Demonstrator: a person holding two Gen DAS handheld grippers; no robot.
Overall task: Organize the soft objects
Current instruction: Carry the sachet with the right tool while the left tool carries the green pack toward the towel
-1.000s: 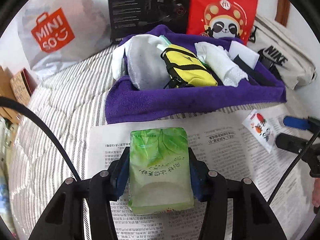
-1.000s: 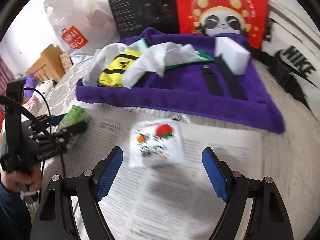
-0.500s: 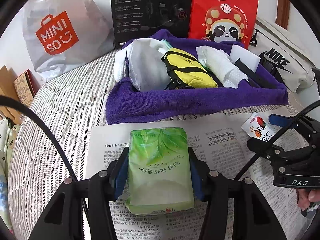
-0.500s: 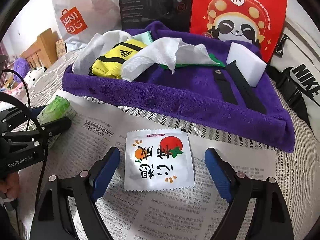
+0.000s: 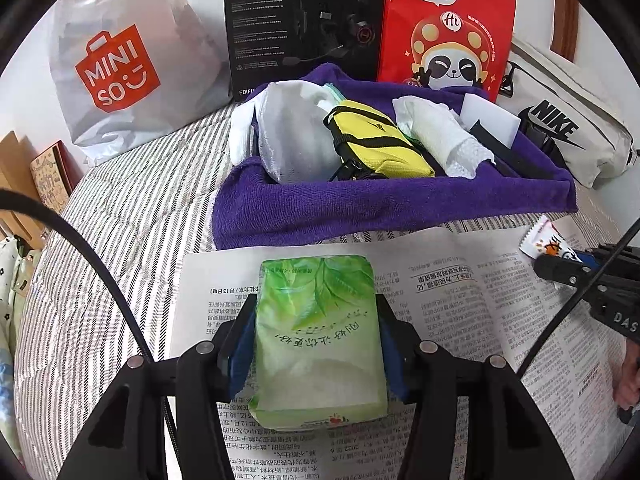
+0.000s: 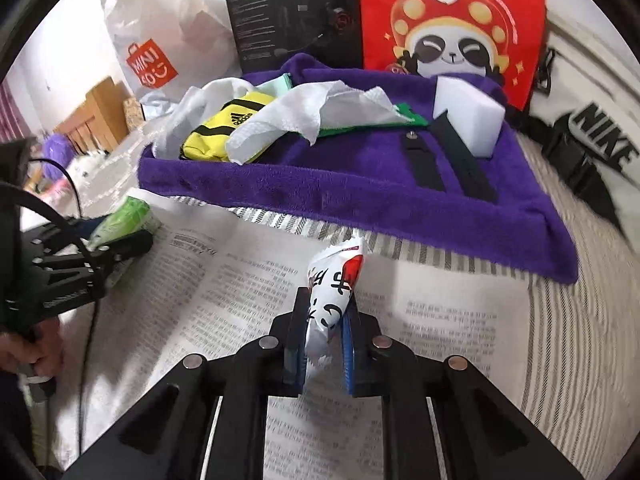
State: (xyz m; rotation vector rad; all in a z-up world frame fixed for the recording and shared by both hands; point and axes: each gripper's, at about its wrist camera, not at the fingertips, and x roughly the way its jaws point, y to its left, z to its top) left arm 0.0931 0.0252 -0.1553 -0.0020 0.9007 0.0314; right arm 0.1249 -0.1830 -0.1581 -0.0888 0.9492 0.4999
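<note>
Green tissue pack (image 5: 318, 340) sits clamped between the blue pads of the left gripper (image 5: 316, 344), closed onto both its long sides, with its underside on the newspaper (image 5: 440, 292) spread over the striped bed (image 5: 132, 208). Beyond the paper lies the purple towel (image 5: 360, 208), bunched up at its edges; on it, from left to right, are a white cloth bundle (image 5: 292, 136), a yellow pouch (image 5: 376, 140), a crumpled white tissue (image 5: 436, 132), two black straps (image 6: 448, 160) and a white sponge block (image 6: 468, 112). Further right, the right gripper (image 6: 326, 316) is pinched nearly shut on a white snack sachet (image 6: 332, 292) with red and orange print, held upright on edge above the newspaper, just short of the towel's near hem. Behind the towel stand a white Miniso bag (image 5: 120, 68), a black box (image 5: 304, 20) and a red panda bag (image 5: 448, 28), with a white Nike bag (image 5: 568, 128) at far right.
</note>
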